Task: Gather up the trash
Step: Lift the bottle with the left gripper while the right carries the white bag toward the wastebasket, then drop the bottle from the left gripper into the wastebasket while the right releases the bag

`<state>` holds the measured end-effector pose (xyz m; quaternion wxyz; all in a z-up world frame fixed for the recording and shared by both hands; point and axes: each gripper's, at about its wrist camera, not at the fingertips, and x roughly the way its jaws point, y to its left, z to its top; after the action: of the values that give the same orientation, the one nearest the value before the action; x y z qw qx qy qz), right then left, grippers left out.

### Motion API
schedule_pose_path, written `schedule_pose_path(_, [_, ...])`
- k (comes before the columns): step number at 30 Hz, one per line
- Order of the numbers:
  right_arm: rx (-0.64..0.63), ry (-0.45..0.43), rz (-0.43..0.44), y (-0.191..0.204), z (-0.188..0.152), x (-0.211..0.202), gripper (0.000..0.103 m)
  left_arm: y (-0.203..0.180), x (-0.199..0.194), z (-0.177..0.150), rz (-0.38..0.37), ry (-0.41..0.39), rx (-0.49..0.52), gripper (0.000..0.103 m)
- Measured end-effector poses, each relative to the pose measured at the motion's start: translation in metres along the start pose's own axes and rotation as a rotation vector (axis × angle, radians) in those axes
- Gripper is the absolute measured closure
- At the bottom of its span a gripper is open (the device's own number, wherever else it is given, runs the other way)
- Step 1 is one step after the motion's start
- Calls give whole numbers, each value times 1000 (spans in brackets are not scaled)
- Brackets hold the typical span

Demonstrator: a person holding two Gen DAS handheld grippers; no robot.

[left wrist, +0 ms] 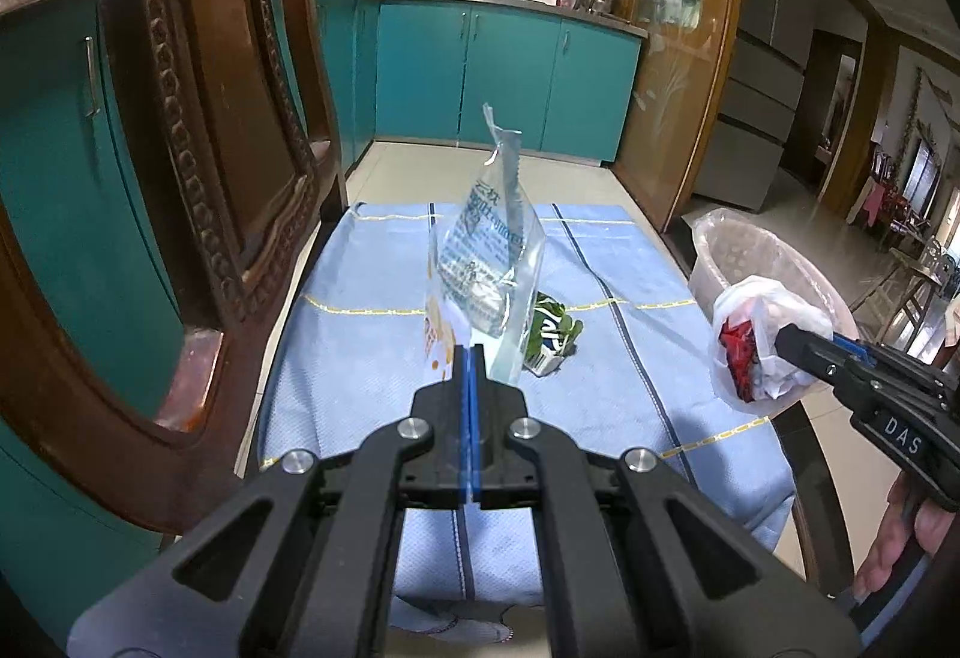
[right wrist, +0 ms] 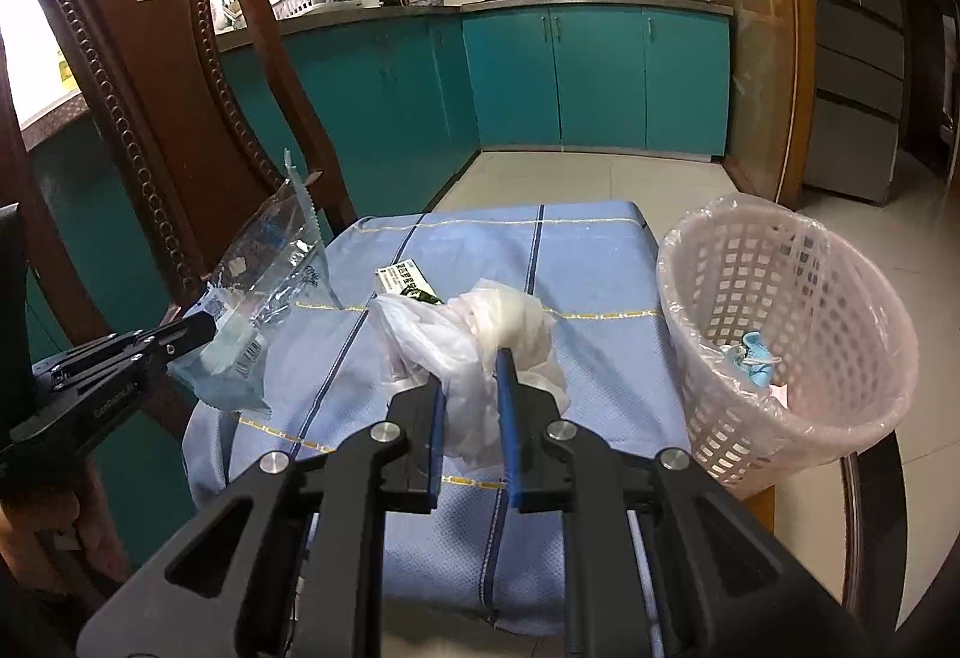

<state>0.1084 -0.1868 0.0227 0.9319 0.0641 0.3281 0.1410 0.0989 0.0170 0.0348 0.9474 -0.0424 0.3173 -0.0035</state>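
A counter covered by a pale blue cloth with dark stripes (right wrist: 588,262) stands in a teal-cabinet kitchen. The left gripper (left wrist: 469,352), jaws pressed together, pinches a clear printed plastic wrapper (left wrist: 492,262) and holds it upright above the cloth's left side. The right gripper (right wrist: 471,358) pinches a crumpled white plastic bag (right wrist: 474,340) with something red inside, raised over the cloth just left of a pink lattice wastebasket with a clear liner (right wrist: 798,334) at the counter's right edge. A green and white crumpled packet (left wrist: 552,337) lies on the cloth between them.
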Motion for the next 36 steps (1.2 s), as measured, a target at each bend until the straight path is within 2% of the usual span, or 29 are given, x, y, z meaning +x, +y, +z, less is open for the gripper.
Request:
schedule_pose_path(15, [-3,2,-4,0,2,1,87,-2,0,0,-1,-1,4,102])
schedule_pose_path(19, [32,-88,-52,-20,16,-15,87,-1,-1,-1,-12,-7,5,102])
schedule_pose_path(22, [112,-177,-148,-64,38,-26,86,-3,-2,-1,-27,-14,14,102])
schedule_pose_path(23, [153,-195,-181,-86,45,-24,84,-4,-2,-2,-32,-15,19,102])
schedule_pose_path(24, [178,-203,-208,-101,47,-21,70,-5,-2,-2,-35,-15,25,102])
schedule_pose_path(25, [209,-197,-239,-123,48,-10,45,-6,-1,-3,-41,-12,29,102])
schedule_pose_path(26, [230,-184,-252,-134,47,-4,39,-9,0,-3,-47,-9,33,102])
schedule_pose_path(28, [316,-151,-257,-157,42,-2,39,-15,1,-6,-63,-7,52,102])
schedule_pose_path(29, [346,-161,-245,-161,41,-8,39,-18,1,-7,-66,-6,64,102])
schedule_pose_path(30, [374,-196,-241,-164,40,-20,38,-22,1,-8,-72,-4,74,102])
schedule_pose_path(34, [476,-368,-328,-172,24,-73,16,-46,6,-6,-126,18,104,102])
schedule_pose_path(36, [558,-440,-342,-180,14,-93,16,-68,12,1,-181,49,120,102])
